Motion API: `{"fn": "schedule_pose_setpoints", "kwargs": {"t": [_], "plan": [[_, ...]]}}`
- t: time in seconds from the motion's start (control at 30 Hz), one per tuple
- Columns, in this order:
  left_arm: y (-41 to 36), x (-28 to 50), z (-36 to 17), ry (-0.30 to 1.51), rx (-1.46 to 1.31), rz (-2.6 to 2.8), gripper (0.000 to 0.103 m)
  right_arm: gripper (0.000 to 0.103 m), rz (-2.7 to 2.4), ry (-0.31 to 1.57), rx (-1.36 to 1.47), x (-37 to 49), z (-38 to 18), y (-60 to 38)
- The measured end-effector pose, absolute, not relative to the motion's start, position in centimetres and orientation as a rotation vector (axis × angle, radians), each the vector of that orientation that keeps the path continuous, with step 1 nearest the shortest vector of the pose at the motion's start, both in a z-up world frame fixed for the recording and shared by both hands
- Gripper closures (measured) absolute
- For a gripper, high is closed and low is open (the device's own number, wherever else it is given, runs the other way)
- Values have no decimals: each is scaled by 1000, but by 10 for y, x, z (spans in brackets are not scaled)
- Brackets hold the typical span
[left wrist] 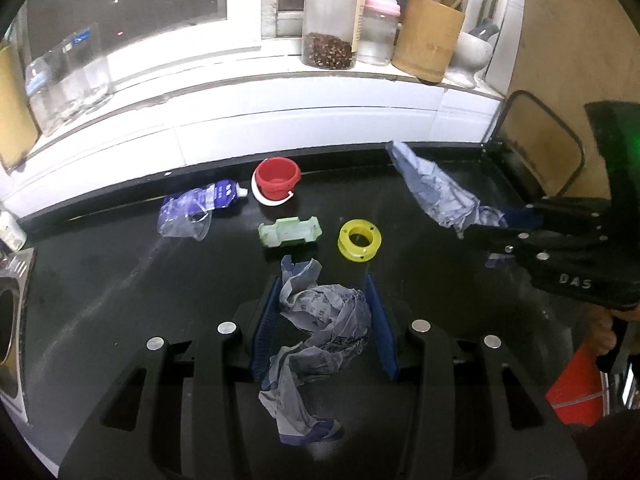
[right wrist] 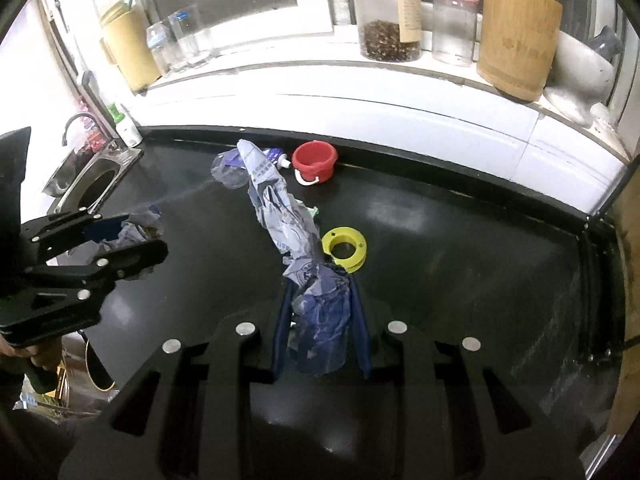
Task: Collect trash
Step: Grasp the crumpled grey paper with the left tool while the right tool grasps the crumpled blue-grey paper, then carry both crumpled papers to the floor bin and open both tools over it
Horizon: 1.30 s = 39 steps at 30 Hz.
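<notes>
Each hand-held gripper is clenched on trash: the left hand-held gripper pinches a crumpled printed wrapper, the right hand-held gripper a long, creased blue-grey wrapper, both clear of the glossy black surface. Judging by this, a crushed clear plastic bottle is left; no bin shows. A red bucket, green tray and yellow spool look rigid moulded plastic.

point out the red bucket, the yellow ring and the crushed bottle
red bucket [left wrist: 277, 178]: left wrist view, on its front wall
yellow ring [left wrist: 359, 239]: left wrist view, on its top rim, right of the hole
crushed bottle [left wrist: 196, 210]: left wrist view, on its flattened clear body
</notes>
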State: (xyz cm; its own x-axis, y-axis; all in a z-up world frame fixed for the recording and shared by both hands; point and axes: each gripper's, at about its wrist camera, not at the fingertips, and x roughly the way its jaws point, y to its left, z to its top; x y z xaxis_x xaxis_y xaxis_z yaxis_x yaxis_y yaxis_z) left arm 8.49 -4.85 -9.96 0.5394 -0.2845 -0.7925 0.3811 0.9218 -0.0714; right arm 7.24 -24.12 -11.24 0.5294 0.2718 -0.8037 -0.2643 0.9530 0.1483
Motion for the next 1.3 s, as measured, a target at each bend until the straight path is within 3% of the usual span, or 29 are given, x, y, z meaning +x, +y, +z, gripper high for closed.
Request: {"fn": "schedule_pose_setpoints", "kwargs": {"t": [0.33, 0.7, 0.97, 1.3], "plan": [[15, 41, -83, 898, 83, -261, 61, 75, 428, 916, -55, 47, -77, -172], [218, -93, -108, 956, -98, 270, 61, 75, 888, 917, -249, -2, -78, 69], [351, -210, -168, 1025, -312, 591, 61, 75, 1238, 995, -441, -90, -123, 277], [474, -290, -270, 952, -528, 770, 61, 75, 1353, 1178, -577, -149, -230, 445]]}}
